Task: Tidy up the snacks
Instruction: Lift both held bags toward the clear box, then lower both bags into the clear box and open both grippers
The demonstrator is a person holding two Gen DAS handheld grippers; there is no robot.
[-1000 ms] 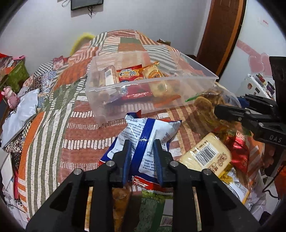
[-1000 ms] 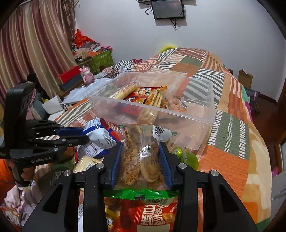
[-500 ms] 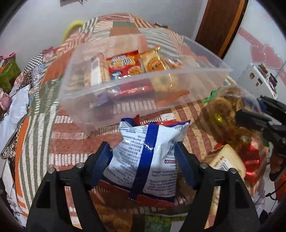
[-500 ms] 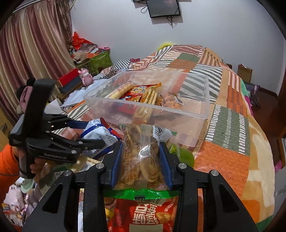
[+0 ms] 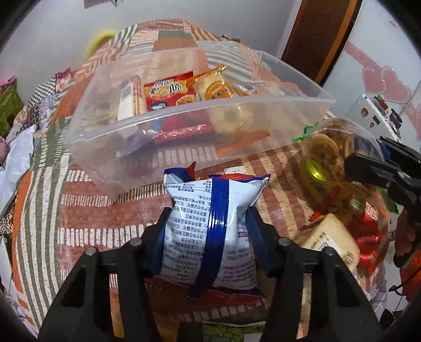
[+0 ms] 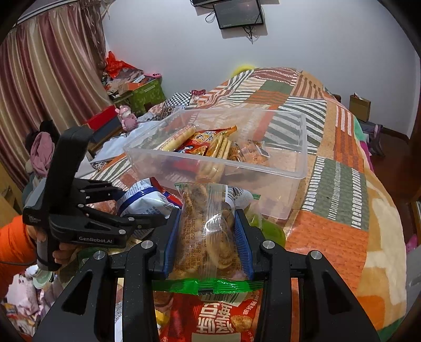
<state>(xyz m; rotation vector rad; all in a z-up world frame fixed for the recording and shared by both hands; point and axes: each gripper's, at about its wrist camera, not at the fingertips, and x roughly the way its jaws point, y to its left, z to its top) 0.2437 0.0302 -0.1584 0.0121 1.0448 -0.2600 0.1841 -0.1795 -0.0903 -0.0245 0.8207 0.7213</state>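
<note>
White-blue foil snack bag (image 5: 208, 226), puffy, left claw (image 5: 208, 236) closing.

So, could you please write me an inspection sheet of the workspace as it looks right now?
Surface: a bed under a patchwork quilt, striped and orange.
Job's things: a clear plastic bin on the quilt, already holding several snack packs; a white and blue bag; a clear bag of biscuits.
Clutter: a loose pile of snack packs near the camera, among them a red pack and a pale yellow pack.
Grippers: left gripper closing, its pads at the sides of the white and blue bag; right gripper shut on the bag of biscuits.
Cables: wires hang below the wall screen.
Surroundings: curtain, green box, wooden door.
</note>
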